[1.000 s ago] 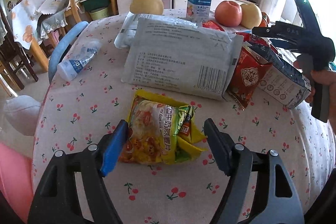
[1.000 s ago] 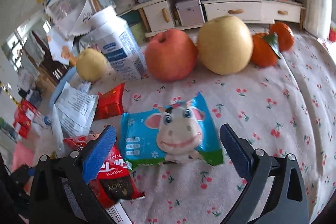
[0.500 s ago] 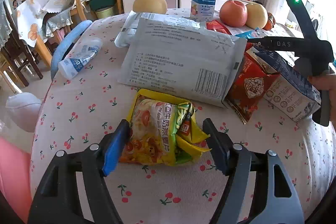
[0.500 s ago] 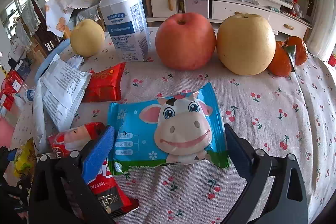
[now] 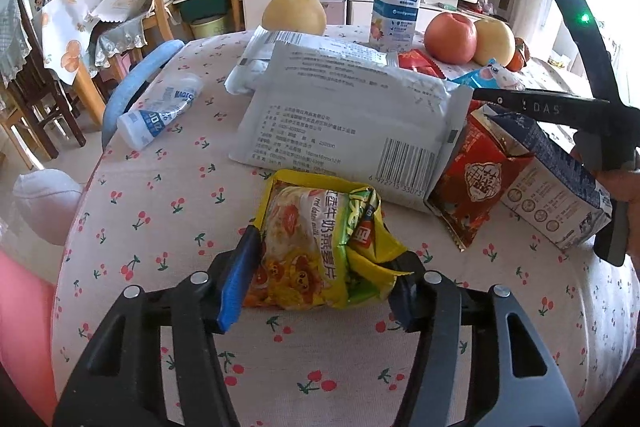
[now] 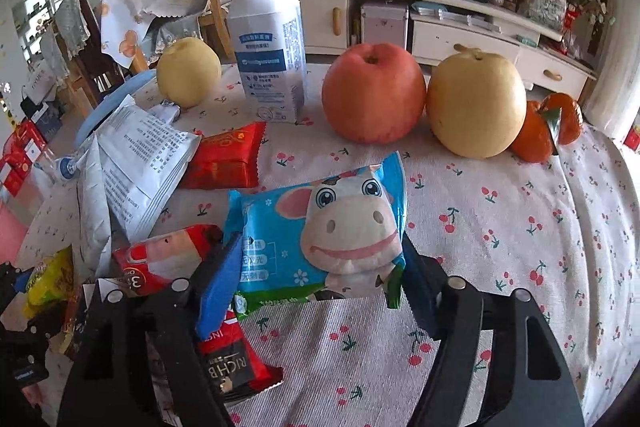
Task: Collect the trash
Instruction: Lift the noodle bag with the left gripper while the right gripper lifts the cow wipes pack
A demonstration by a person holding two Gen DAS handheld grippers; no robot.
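Yellow packet (image 5: 316,247): crumpled snack wrapper lying on the worktop (image 5: 168,211), at 6 o'clock in the left view, just below the white pouch (image 5: 348,119).
Left claw (image 5: 320,275): narrowed around the yellow packet, blue pad touching its left edge, right finger against its crumpled right edge; grip appears made.
Blue packet (image 6: 320,227): cow-printed wrapper at centre of the right view, below the apple (image 6: 374,93) and pear (image 6: 476,105).
Right claw (image 6: 320,279): closed in on the blue packet's lower edge, both fingers touching its sides.
Step in hand: judged the grasp stage, one piece of trash in each claw, neither clearly lifted.
Next move: calls for a firm pinch, then a straight lift clear of neighbouring wrappers; no bin is visible.
Other trash: red packet (image 6: 226,161) at 10 o'clock of the blue one; carton (image 5: 556,187) at 3 o'clock in the left view.
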